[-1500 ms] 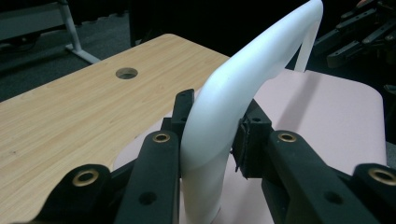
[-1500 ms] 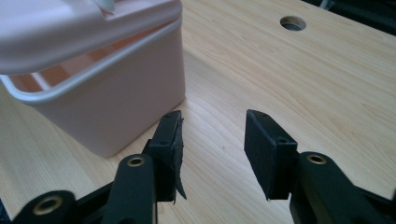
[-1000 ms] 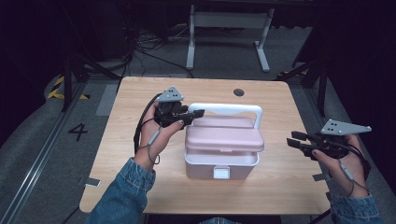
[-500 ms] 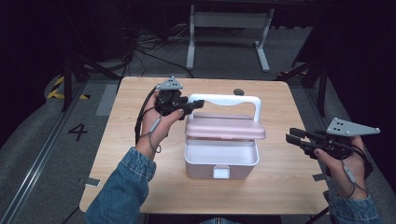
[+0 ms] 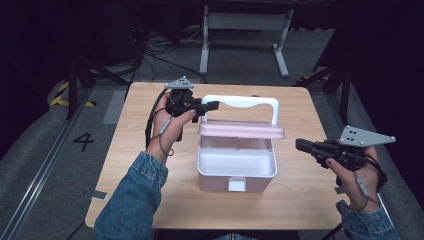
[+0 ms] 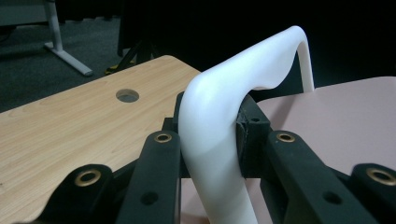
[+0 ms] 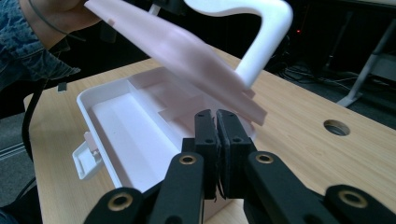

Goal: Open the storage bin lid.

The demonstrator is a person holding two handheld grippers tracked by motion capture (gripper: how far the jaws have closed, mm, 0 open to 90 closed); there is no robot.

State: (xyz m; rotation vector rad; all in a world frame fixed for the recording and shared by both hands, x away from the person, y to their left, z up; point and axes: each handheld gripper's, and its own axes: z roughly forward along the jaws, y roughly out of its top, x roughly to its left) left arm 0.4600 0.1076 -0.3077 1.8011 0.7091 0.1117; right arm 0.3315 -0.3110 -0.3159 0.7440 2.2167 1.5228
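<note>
In the left gripper view the white handle (image 6: 219, 140) ran off the bottom edge, and the pink lid (image 6: 336, 121) was cut by the right edge. In the high view that lid (image 5: 241, 130) hid the back of the box (image 5: 235, 167). In the right gripper view the lid's (image 7: 173, 51) upper left corner left the frame, and the closed fingers (image 7: 206, 135) covered the box's (image 7: 121, 126) near wall.

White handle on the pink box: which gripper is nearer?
Left. The left gripper is shut on the white handle at its corner. The right gripper is shut on nothing, off to the box's side, apart from it.
</note>
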